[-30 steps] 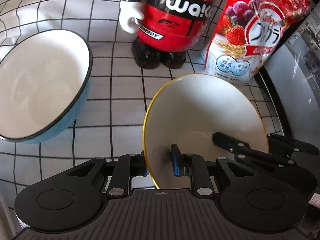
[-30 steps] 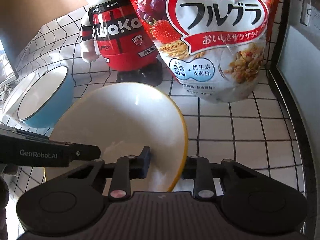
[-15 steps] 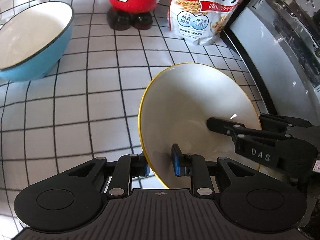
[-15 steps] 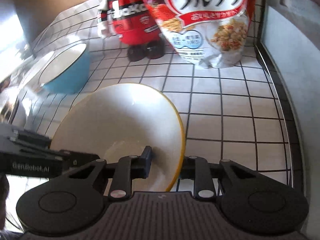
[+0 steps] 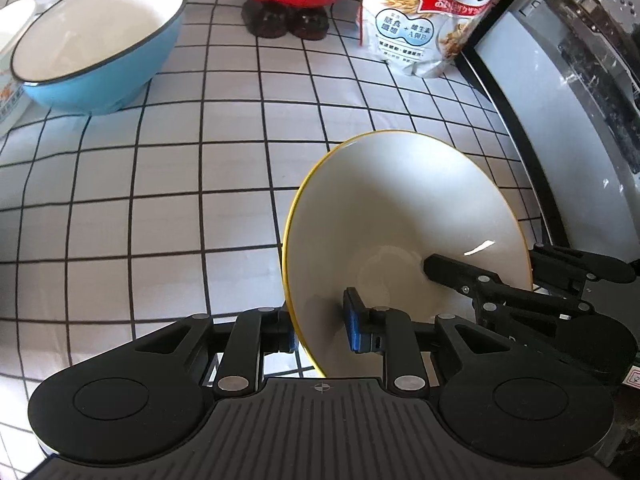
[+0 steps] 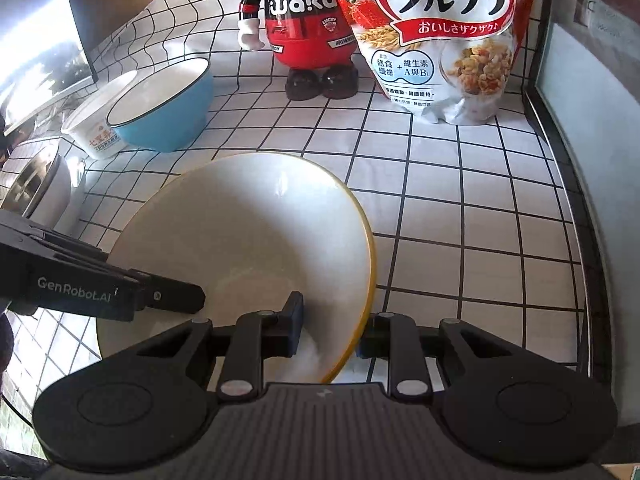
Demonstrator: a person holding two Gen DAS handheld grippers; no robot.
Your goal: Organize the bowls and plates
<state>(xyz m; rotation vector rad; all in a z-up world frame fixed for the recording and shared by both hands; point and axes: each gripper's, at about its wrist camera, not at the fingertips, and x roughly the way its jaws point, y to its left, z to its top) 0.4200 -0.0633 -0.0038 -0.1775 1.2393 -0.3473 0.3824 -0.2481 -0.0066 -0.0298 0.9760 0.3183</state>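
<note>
A white bowl with a yellow rim is held tilted above the checked tablecloth by both grippers. My left gripper is shut on its left rim. My right gripper is shut on its right rim, and the bowl fills the middle of the right wrist view. A blue bowl with a white inside sits on the cloth at the far left; it also shows in the right wrist view. A white printed bowl stands touching it on its left.
A red figure and a Calbee cereal bag stand at the back. A grey appliance with a black edge runs along the right side. A metal pot is at the far left.
Both grippers have pulled the yellow-rimmed bowl back toward the near side, away from the figure and cereal bag. The blue bowl stays in place. Both grips are unchanged.
</note>
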